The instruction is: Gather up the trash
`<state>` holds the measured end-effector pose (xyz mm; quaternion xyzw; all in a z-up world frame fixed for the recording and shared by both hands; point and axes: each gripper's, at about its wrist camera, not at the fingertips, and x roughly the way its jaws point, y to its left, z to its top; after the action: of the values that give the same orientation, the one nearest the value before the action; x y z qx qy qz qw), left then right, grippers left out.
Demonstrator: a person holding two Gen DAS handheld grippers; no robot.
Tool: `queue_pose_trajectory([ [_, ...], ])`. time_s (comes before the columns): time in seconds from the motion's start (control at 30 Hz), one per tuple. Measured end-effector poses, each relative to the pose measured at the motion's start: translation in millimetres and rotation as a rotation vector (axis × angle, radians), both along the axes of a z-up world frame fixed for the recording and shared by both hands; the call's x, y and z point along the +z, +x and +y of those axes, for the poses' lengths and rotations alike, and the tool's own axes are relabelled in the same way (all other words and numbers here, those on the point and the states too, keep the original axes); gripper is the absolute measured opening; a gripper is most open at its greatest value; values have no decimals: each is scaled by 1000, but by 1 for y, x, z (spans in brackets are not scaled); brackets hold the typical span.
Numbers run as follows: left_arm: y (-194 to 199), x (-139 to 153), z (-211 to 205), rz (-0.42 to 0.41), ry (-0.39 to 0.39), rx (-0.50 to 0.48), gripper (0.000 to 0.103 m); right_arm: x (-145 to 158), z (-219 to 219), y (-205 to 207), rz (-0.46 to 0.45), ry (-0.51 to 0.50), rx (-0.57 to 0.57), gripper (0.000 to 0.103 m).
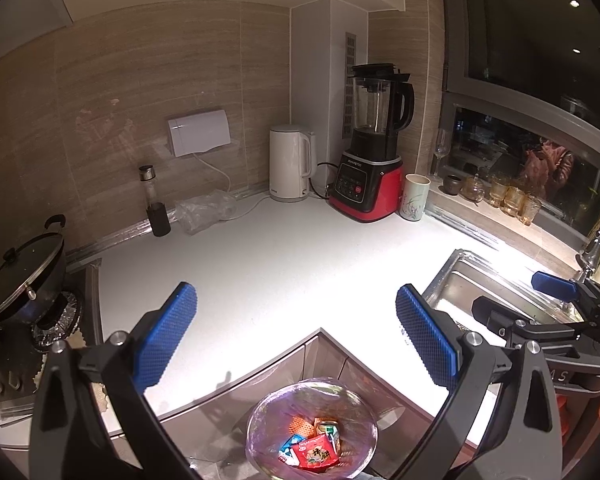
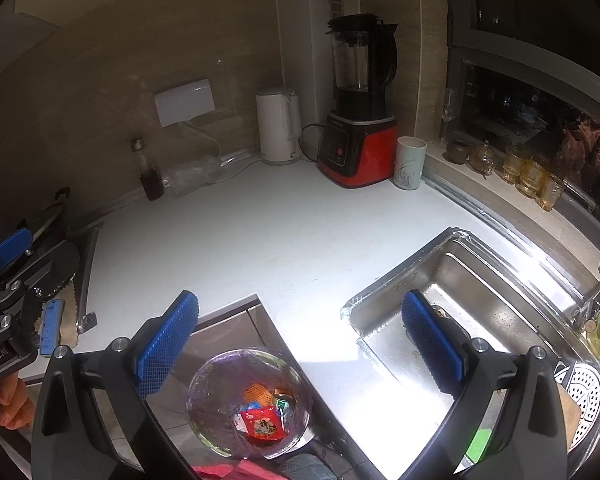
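I am holding both tongs out over the near corner of the white counter point(image 1: 284, 272), and both are standing spread wide with nothing between their blue pads. The left gripper point(image 1: 296, 340) is gripping nothing and touching nothing; its pads are hanging in the air above the counter edge. The right gripper point(image 2: 300, 344) is gaping just as wide and is just as empty, its right pad showing in front of the steel sink point(image 2: 480, 280).

Below and between the fingers, in both views, the trash bin point(image 1: 312, 428) is sitting on the floor against the cabinet corner, lined with a clear bag. The trash is lying at its bottom: a red snack packet point(image 1: 315, 454), a small drink can point(image 1: 329, 429), an orange wrapper point(image 1: 300, 426) and a blue-and-white scrap point(image 1: 290, 446). I am seeing something red and crumpled at the very bottom edge of the right view, but the lens is cutting it off and I cannot tell what it is.

Further out, the counter is lying bare in its middle. At the far wall a dark sauce bottle point(image 1: 154, 202) is standing left of a crumpled clear plastic bag point(image 1: 206, 212), then a white kettle point(image 1: 292, 162), a red-and-black blender point(image 1: 372, 144) and a pale patterned cup point(image 1: 414, 198). Amber glasses point(image 1: 512, 196) are lining the window ledge on the far right. On the left a lidded black pot point(image 1: 24, 272) is sitting on the stove.
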<state>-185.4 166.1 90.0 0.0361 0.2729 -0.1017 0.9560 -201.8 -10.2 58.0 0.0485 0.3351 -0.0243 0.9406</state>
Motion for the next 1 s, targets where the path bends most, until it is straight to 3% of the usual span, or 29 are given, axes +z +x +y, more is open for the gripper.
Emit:
queue_pose_trajectory([
  [1.0, 6, -5, -4, 14, 16, 4, 95, -1, -7, 0, 5, -3, -6, 101],
])
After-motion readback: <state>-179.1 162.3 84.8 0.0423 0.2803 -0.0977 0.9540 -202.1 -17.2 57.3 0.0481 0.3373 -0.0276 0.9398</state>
